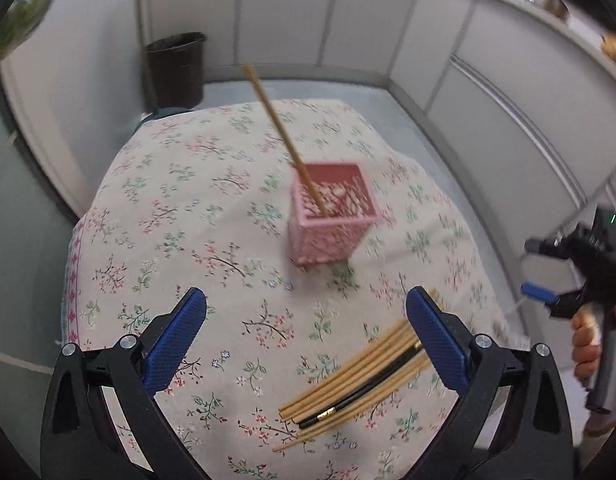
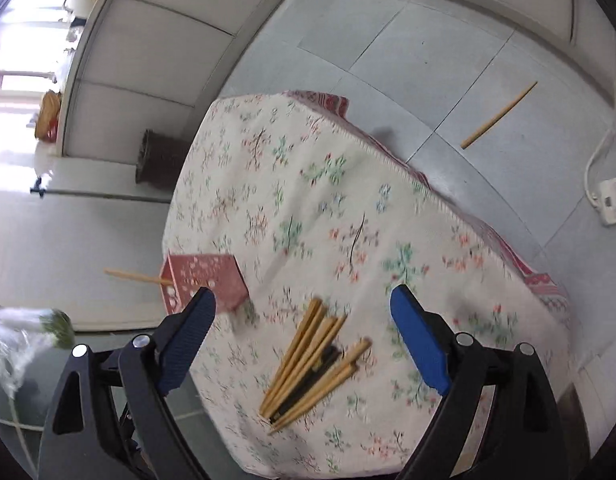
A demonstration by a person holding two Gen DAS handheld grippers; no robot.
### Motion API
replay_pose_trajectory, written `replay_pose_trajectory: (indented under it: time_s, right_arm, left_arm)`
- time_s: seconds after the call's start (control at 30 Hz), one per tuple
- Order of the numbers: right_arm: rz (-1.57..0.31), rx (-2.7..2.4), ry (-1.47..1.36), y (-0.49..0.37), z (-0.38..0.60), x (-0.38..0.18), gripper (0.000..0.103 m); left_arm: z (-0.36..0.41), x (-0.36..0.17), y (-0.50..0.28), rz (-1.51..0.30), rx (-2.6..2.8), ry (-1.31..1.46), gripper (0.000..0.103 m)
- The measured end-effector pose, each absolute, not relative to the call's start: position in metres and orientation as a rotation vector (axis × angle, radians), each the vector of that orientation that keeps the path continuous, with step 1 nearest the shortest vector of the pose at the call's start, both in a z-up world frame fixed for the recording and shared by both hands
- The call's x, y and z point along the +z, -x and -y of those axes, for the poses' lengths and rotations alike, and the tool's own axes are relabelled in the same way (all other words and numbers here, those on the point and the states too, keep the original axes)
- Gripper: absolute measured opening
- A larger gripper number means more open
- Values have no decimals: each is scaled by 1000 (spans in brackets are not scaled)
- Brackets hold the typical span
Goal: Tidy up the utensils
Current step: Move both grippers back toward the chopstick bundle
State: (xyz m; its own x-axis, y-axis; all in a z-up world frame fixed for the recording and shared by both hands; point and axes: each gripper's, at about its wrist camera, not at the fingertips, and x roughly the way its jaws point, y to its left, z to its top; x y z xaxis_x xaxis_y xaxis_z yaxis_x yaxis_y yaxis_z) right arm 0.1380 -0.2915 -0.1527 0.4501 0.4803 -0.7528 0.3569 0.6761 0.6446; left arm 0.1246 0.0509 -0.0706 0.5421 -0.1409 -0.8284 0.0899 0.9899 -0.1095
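A pink lattice basket [image 1: 331, 216] stands on the floral tablecloth [image 1: 180, 208] with one wooden chopstick [image 1: 282, 132] leaning in it. A pile of several wooden chopsticks and a black one [image 1: 359, 380] lies nearer, by my left gripper's right finger. My left gripper [image 1: 306, 312] is open and empty above the cloth. My right gripper [image 2: 304, 306] is open and empty above the same pile [image 2: 311, 364]; the basket [image 2: 202, 280] is at its left. The right gripper also shows at the right edge of the left wrist view [image 1: 547, 272].
A single chopstick [image 2: 497, 116] lies on the grey tiled floor beyond the table. A dark waste bin [image 1: 176, 70] stands by the white cabinets. A power strip [image 2: 615, 200] lies on the floor at right. A plastic bag with greens [image 2: 32, 336] is at left.
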Motion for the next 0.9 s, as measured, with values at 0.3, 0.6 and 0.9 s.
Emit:
replay_pose_trajectory:
  time_s: [0.3,0.6,0.9]
  right_arm:
    - [-1332,-32,-795,-89,244,-192,84]
    - [-1272,-167,-758,-69,234,-191,66]
    - [-1231,-233,-835,-39,246,-197,69]
  left_arm:
    - [-27,-81,-112,-1048,-157,-103,96]
    - [-21,-117,-126,-1170,-253,-70,87]
    - [32,-154,-140,-1233,-358,-191,59]
